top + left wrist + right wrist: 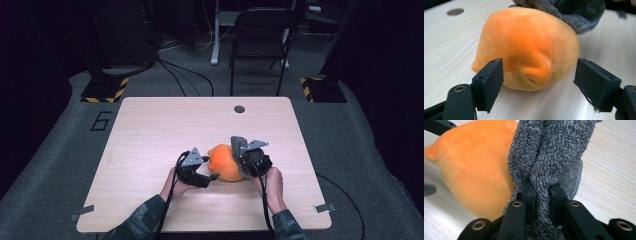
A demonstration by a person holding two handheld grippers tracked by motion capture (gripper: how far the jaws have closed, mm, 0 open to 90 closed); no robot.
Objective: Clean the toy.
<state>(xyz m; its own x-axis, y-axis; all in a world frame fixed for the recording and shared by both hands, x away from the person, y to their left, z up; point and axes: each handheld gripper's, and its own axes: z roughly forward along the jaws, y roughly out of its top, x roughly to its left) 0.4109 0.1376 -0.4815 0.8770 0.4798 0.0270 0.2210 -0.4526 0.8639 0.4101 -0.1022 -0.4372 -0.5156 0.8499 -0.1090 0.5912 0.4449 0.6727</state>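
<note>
You are working at a pale wooden table in a dark room, with grey carpet around it and a black chair beyond the far edge. The orange plush toy lies on its side near the middle of the table's near half, between your two hands, and a piece of fuzzy grey cloth lies against its right flank. That cloth looks like a sock or cover being worked onto or off the toy; which of the two I cannot tell. As I judge it, the job is only partly done: most of the orange body is bare, and the grey fabric touches just one end. Your right gripper is clenched on a fold of the cloth, its jaws pinching the fabric between them, right beside the toy. Your left gripper is released: its jaws stand apart on either side of the toy's near end, with visible gaps between pads and plush, so nothing is held there. The toy rests on the table just ahead of those jaws, its pointed seam facing them. What remains, I think, is to take hold of the toy again with the left and go on moving the cloth with the right.
</note>
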